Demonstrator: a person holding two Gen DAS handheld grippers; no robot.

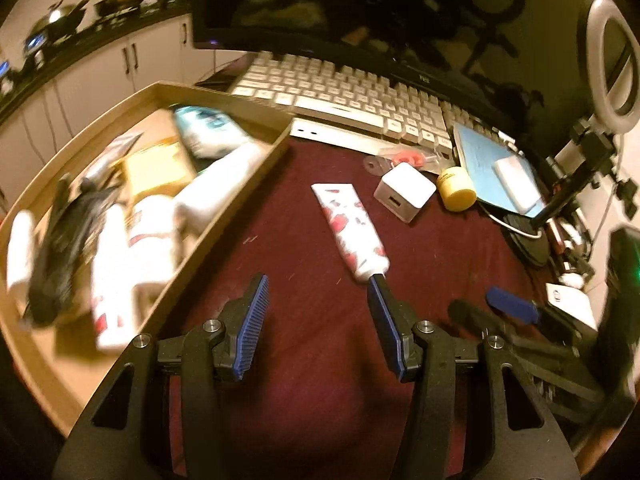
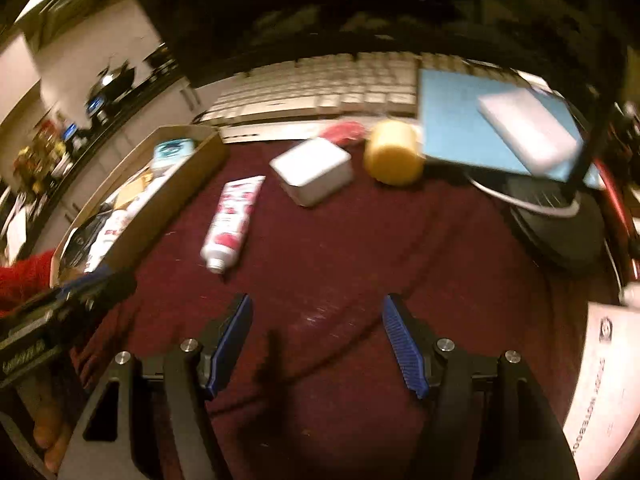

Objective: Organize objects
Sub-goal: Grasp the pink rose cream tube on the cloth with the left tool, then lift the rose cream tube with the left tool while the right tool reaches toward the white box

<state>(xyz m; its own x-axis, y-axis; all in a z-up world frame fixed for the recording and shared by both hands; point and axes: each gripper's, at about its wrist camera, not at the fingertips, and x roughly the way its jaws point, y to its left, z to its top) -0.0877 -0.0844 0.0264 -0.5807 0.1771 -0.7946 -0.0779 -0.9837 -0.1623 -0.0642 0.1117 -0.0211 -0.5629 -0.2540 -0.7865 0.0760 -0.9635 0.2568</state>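
Dark red table cloth covers the work surface; white keyboard and dark monitor lie at the far edge. Cardboard tray sits on the left side of the table and already holds several items: white bottles, a teal-labelled tube, a yellow packet, something black (blurred, cannot identify further). Judged state: sorting is partly done, with loose things left on the cloth. Those are a blue notebook with a white case resting on it, a white cube charger, a yellow jar just beside the charger, and a white tube with red print, cap end toward the grippers. Tube lies between tray and charger, apart from both. Left gripper has its jaws spread with nothing between them; its right fingertip sits just at the tube's cap in the left wrist view, contact not certain. Right gripper is likewise spread and empty, over bare cloth, tube ahead and to its left. Step in hand, as judged: approach for the next pick, tube the likeliest target. Next move calls for centring the jaws across the tube body, closing gently since it looks soft, then lifting clear of the tray wall before release inside.
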